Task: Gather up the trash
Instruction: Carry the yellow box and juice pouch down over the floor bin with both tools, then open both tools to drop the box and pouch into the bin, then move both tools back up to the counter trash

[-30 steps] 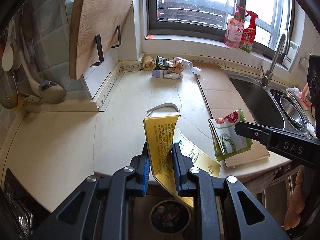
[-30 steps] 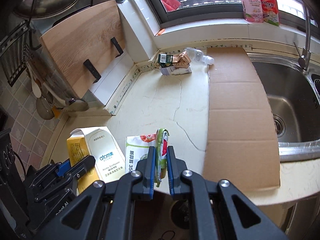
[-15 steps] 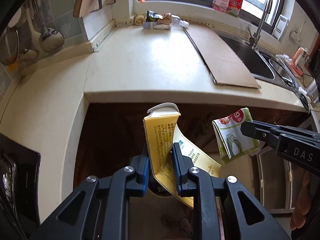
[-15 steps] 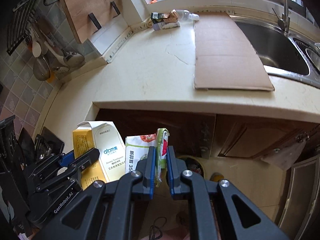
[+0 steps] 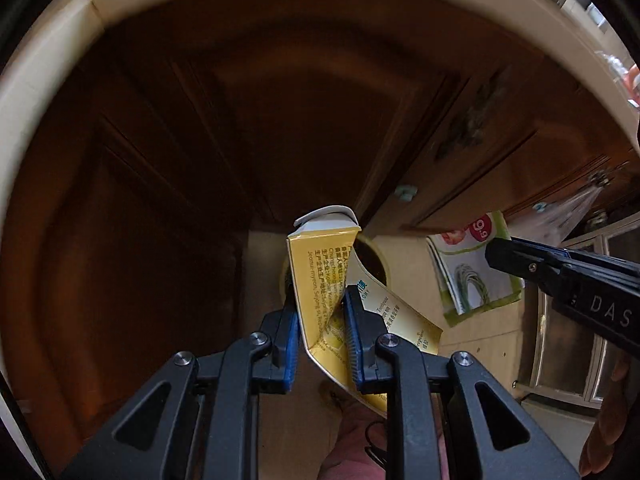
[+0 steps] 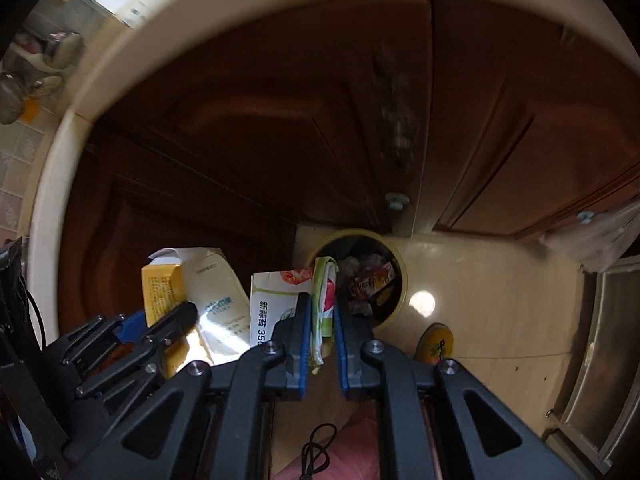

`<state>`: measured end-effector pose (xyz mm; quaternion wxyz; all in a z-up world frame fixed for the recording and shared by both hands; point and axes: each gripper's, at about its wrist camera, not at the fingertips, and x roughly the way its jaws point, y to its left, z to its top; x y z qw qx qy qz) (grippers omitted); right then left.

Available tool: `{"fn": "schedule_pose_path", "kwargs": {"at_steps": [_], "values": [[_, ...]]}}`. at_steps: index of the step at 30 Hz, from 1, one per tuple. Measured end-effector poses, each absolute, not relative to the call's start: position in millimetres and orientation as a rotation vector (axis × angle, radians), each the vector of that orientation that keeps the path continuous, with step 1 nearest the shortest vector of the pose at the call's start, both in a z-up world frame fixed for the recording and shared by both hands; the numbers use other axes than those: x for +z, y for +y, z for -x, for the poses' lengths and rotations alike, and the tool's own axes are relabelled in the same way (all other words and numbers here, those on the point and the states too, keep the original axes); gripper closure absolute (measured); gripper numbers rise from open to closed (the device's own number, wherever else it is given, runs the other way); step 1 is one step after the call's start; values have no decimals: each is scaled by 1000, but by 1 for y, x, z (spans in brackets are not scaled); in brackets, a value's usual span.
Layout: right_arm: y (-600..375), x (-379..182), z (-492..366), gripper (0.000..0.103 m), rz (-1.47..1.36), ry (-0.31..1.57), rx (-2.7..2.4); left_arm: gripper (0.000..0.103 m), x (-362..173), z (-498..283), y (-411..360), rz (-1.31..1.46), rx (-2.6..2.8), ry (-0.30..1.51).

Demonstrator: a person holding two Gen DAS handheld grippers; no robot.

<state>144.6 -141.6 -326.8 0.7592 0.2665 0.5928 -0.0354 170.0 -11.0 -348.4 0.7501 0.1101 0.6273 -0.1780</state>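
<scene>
Above the trash bin [image 6: 360, 280] on the floor, left tool [image 5: 320, 312] clamps the yellow carton [image 5: 320, 276], right tool [image 6: 322, 320] clamps the green-white wrapper [image 6: 324, 300]; both picked, neither dropped in yet, release pending.

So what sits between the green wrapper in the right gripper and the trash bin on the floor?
Nothing: in the right wrist view the green wrapper hangs in front of the trash bin, with only air and bare floor between.
</scene>
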Motion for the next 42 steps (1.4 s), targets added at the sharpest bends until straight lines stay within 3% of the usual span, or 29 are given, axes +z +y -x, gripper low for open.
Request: {"fn": "schedule_pose_path", "kwargs": {"at_steps": [11, 14, 17, 19, 23, 28, 30, 42], "values": [[-134, -513, -173, 91, -527, 1477, -86, 83, -532, -186, -20, -220, -321, 1561], [-134, -544, -180, 89, -522, 1504, -68, 72, -559, -187, -18, -238, -320, 1578], [-135, -564, -187, 89, -515, 1521, -54, 47, -573, -182, -14, -257, -307, 1575], [-131, -571, -192, 89, -500, 1524, -46, 38, -574, -179, -11, -250, -298, 1563], [-124, -581, -199, 86, -496, 1562, -15, 36, -577, -182, -5, -243, -235, 1567], [-118, -574, -202, 64, -481, 1558, 13, 35, -567, -187, 15, -193, -162, 1553], [-118, -568, -203, 62, -484, 1549, 24, 30, -561, -187, 21, -181, -141, 1545], [-121, -496, -189, 61, -510, 1516, 9, 30, -482, -181, 33, -177, -122, 1486]]}}
